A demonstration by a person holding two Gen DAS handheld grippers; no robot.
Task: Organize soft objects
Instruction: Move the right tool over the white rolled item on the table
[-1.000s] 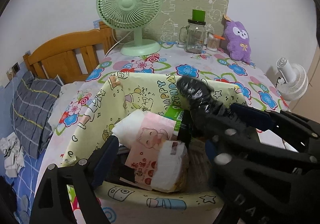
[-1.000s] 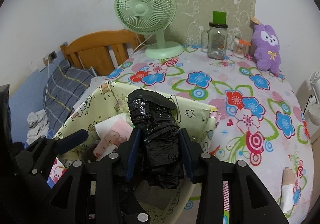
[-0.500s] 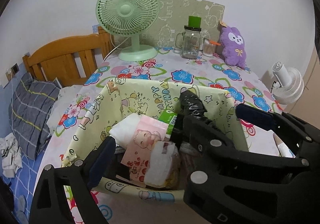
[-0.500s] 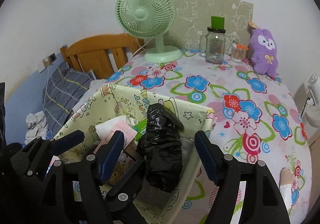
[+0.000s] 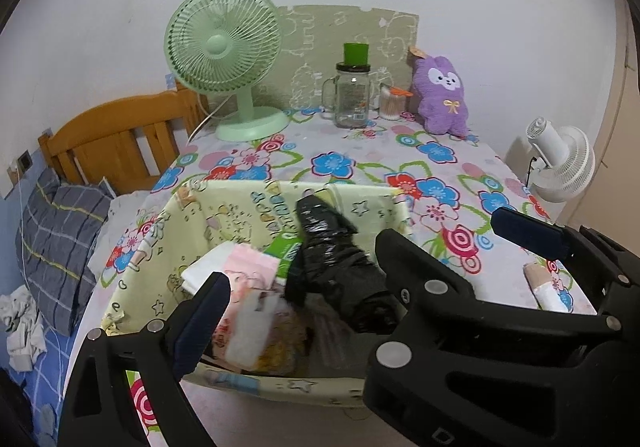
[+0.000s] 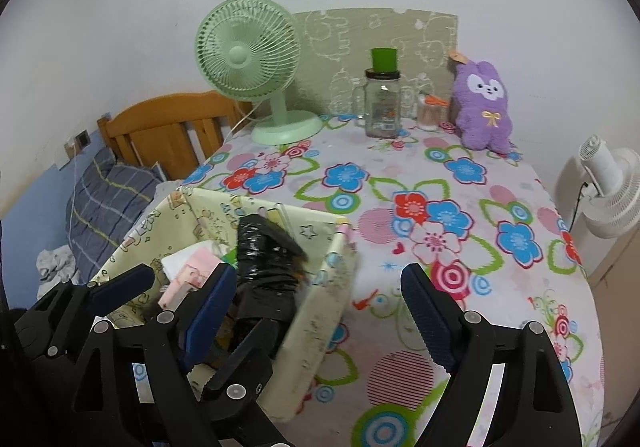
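Flowered cloth covers the desk under both tools. Right tool is opening, nothing between its pads; the black plastic bundle lies free in the yellow fabric bin, just left of it. Left tool stands wide and empty, the bundle between its fingers untouched. Packets beside the bundle are partly hidden; their print is unreadable
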